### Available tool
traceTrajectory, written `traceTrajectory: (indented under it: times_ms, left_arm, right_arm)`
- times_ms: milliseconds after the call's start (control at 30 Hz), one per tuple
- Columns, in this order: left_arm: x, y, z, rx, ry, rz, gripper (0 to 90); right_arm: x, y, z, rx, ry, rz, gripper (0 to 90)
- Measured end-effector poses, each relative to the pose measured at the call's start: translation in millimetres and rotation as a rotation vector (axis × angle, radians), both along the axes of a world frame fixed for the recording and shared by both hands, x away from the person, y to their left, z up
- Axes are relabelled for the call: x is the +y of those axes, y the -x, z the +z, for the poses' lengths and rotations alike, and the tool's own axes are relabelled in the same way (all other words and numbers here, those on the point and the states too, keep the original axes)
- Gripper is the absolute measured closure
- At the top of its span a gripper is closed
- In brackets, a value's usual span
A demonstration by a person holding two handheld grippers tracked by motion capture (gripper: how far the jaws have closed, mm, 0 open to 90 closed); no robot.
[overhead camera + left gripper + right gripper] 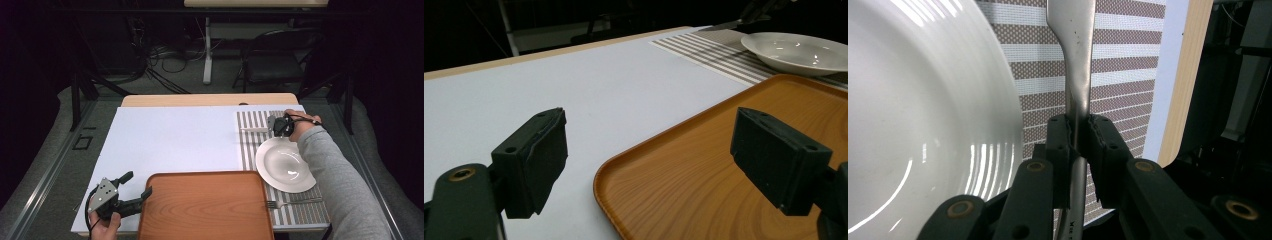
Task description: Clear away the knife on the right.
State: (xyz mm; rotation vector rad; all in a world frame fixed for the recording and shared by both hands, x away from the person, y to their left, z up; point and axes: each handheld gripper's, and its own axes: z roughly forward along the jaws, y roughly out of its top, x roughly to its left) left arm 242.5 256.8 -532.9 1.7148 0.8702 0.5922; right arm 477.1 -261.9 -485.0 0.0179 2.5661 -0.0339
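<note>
My right gripper point(275, 127) is at the far right of the table, above the striped placemat point(250, 145). It is shut on the handle of a silver utensil point(255, 130), whose free end points left. In the right gripper view the pads point(1058, 140) pinch the narrow neck of the utensil point(1075, 65), with the white plate point(923, 115) just to the left. Near the front left corner my left gripper point(138, 184) stands open, nothing between its jaws. In the left gripper view it point(654, 150) straddles the corner of the wooden tray point(704, 170).
The orange-brown tray point(205, 205) lies at the front centre. A white plate point(285, 165) sits on the placemat, and a fork point(292, 202) lies in front of it. White table surface point(175, 135) spreads to the left. A chair and cables stand beyond the table.
</note>
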Motion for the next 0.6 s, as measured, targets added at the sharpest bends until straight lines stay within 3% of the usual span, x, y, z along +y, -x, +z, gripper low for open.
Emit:
traceTrajectory:
  times_ms: [67,100,167,200,300,333,367,600]
  left_arm:
    - [-0.1,0.1,0.2,-0.001,0.000,-0.001,15.3]
    - [-0.1,0.2,0.3,-0.001,-0.001,-0.001,15.3]
    - [-0.3,0.3,0.3,-0.001,-0.002,-0.001,15.3]
    - [-0.4,0.2,0.2,-0.001,-0.002,-0.001,15.3]
    - [-0.7,0.2,0.0,0.000,0.001,-0.001,15.3]
    - [-0.8,0.3,0.1,0.000,-0.001,0.001,15.3]
    - [-0.7,0.2,0.0,0.000,0.001,-0.001,15.3]
    - [-0.5,0.2,-0.1,0.000,0.001,0.002,15.3]
  right_arm:
    - [1.2,5.1,1.8,0.004,0.011,-0.010,80.0]
    - [0.8,6.7,0.8,-0.010,-0.006,0.001,80.0]
    - [3.8,12.0,8.0,0.021,0.062,-0.028,80.0]
    - [0.8,13.8,1.2,-0.030,-0.029,0.010,80.0]
    - [1.6,21.4,6.4,-0.002,0.012,-0.026,80.0]
    - [-0.7,22.4,2.2,-0.033,-0.048,-0.002,80.0]
    - [0.1,25.6,5.8,-0.009,-0.012,-0.030,80.0]
    - [-2.9,37.6,6.9,-0.016,-0.043,-0.060,80.0]
